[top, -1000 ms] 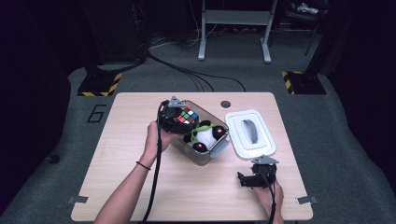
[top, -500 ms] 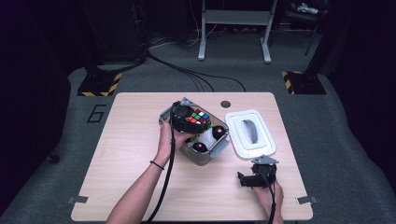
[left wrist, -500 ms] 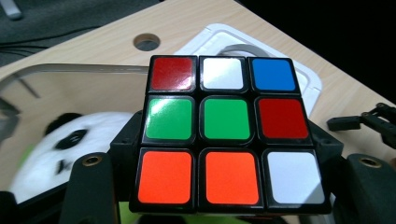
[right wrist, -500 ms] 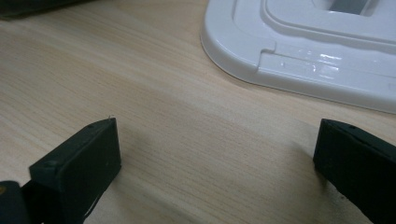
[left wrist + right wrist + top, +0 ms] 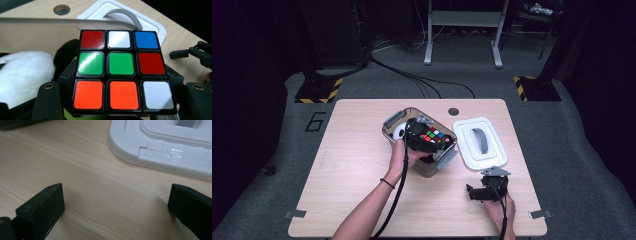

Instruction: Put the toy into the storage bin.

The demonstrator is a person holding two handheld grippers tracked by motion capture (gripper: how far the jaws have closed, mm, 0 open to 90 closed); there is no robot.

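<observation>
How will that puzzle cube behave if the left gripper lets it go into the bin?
The puzzle cube looks rigid, so the left gripper shouldn't crush it. Its glossy stickers catch glare, so the faces may be slippery. Flat sides make rolling unlikely, but landing on the soft plush toy in the bin, it may settle tilted.

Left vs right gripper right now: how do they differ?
The left gripper is shut on the puzzle cube; the right gripper is open with nothing between its fingers. The left is over the clear box, above a plush toy; the right rests low at the bare table, beside the white lid. Both have black fingers.
</observation>
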